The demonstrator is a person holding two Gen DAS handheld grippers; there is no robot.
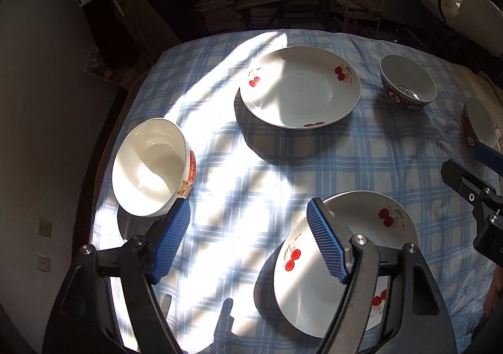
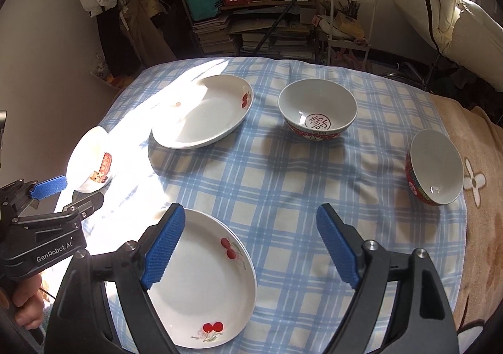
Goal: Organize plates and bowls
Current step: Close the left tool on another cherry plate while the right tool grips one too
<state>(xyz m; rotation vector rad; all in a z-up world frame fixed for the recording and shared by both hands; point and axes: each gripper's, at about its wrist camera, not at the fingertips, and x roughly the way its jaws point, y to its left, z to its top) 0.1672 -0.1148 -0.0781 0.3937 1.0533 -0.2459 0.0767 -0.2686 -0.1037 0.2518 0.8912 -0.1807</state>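
On the blue checked tablecloth (image 1: 283, 171) lie two white cherry plates: a far plate (image 1: 300, 86) (image 2: 202, 111) and a near plate (image 1: 314, 284) (image 2: 207, 284). A white bowl with a cat picture (image 1: 151, 168) (image 2: 91, 162) sits at the left edge. Two red-patterned bowls stand at the right: a far red bowl (image 1: 407, 86) (image 2: 317, 113) and a right red bowl (image 1: 479, 127) (image 2: 435, 166). My left gripper (image 1: 248, 237) is open and empty above the cloth between the cat bowl and the near plate. My right gripper (image 2: 251, 250) is open and empty above the near plate's right edge.
Shelves with books and bags (image 2: 239, 8) stand behind the table. A white cart (image 2: 352, 17) is at the back right. A beige flowered blanket (image 2: 478, 184) covers the table's right side. A wall (image 1: 41, 102) is close on the left.
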